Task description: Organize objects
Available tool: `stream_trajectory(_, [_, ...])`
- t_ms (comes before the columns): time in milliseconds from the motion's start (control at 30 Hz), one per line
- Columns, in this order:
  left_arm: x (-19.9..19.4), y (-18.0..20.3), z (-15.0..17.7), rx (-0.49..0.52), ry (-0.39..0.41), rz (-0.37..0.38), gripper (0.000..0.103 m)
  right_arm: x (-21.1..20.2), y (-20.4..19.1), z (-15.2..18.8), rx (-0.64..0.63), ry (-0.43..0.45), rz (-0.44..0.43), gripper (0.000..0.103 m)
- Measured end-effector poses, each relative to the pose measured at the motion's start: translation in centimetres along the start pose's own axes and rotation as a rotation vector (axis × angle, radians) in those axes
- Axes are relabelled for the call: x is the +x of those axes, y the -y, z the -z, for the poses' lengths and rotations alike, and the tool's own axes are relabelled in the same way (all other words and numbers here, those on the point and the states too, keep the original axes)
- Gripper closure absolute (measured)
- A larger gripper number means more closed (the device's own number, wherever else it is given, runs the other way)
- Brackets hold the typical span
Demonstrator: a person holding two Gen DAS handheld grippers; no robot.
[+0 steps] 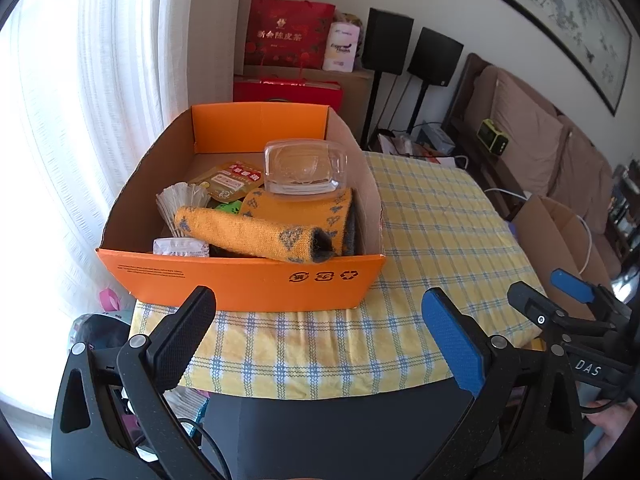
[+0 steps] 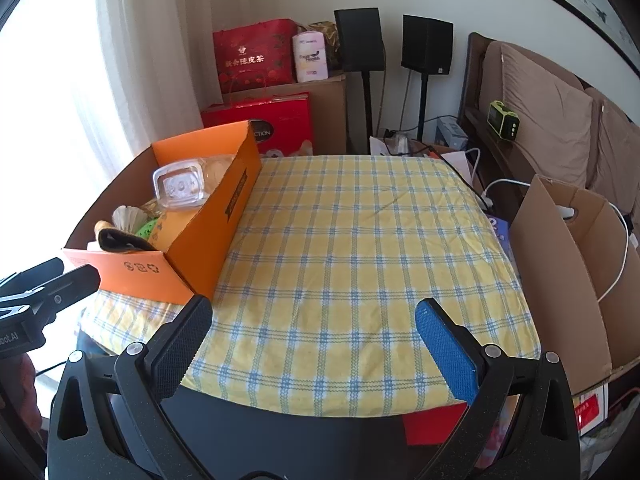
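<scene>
An orange cardboard box (image 1: 240, 284) stands on the yellow checked tablecloth (image 1: 432, 232) at the table's left side. It holds a clear plastic container (image 1: 304, 170), yellow knit gloves (image 1: 264, 232), printed packets (image 1: 228, 180) and other small items. My left gripper (image 1: 320, 316) is open and empty, just in front of the box. My right gripper (image 2: 314, 324) is open and empty over the table's near edge, right of the box (image 2: 216, 216). The right gripper also shows at the right of the left wrist view (image 1: 560, 300).
An open brown cardboard box (image 2: 560, 264) stands off the table's right edge. Red gift bags (image 2: 256, 56), two black speakers on stands (image 2: 360, 44) and a brown sofa (image 2: 552, 112) are behind. A curtained window (image 1: 100, 100) is on the left.
</scene>
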State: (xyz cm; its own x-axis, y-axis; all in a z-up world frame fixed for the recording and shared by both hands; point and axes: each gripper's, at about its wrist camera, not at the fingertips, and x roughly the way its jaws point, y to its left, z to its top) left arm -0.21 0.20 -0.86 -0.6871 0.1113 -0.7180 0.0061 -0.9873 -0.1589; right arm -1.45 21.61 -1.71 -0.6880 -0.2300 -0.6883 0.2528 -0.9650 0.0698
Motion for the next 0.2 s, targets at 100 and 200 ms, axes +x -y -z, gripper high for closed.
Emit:
stream_trajectory(100, [0.00,0.27,0.21,0.008,0.005,-0.006,0.000,0.01,0.01,0.02,0.001,0.002,0.001,0.000])
stream_trajectory(200, [0.09,0.43,0.32,0.015,0.001,-0.008,0.000,0.02,-0.01,0.06,0.002,0.002,0.001,0.000])
